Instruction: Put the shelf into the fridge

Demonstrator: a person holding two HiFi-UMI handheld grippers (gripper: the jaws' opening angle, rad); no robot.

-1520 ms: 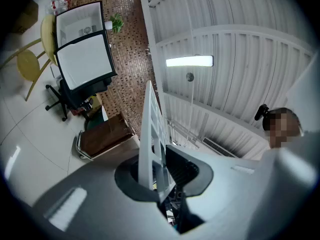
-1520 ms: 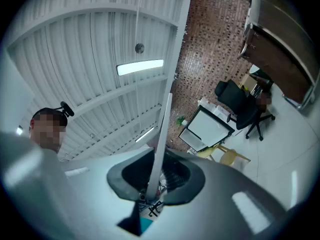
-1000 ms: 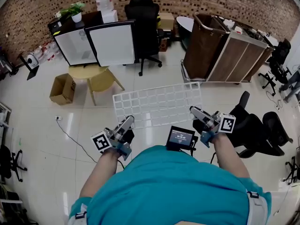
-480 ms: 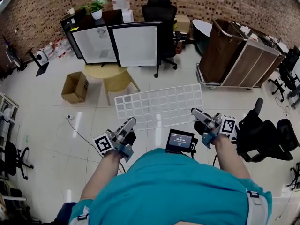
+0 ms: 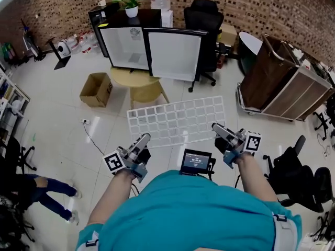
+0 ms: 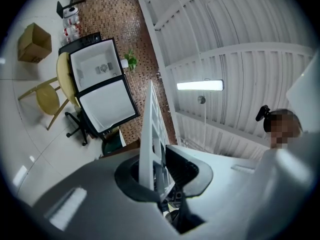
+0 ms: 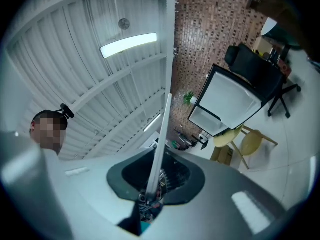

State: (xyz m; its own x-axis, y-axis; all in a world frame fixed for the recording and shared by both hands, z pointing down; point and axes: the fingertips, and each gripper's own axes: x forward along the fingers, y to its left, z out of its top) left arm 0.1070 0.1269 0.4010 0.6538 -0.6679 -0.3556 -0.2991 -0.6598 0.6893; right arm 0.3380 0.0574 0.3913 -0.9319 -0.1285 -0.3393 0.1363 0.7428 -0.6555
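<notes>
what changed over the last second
The fridge now sits nearer the view's middle and larger, the brown cart slid right, and a bystander's legs appeared at left. Both the left gripper and right gripper stay shut on the shelf, held flat in front.

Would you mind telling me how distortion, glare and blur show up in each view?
Head view: fisheye bows the brick wall and the floor shows soft glare. Left gripper view: dark round vignette, lamp blown out, shelf seen edge-on. Right gripper view: same vignette, bright lamp, mosaic patch over a face.
</notes>
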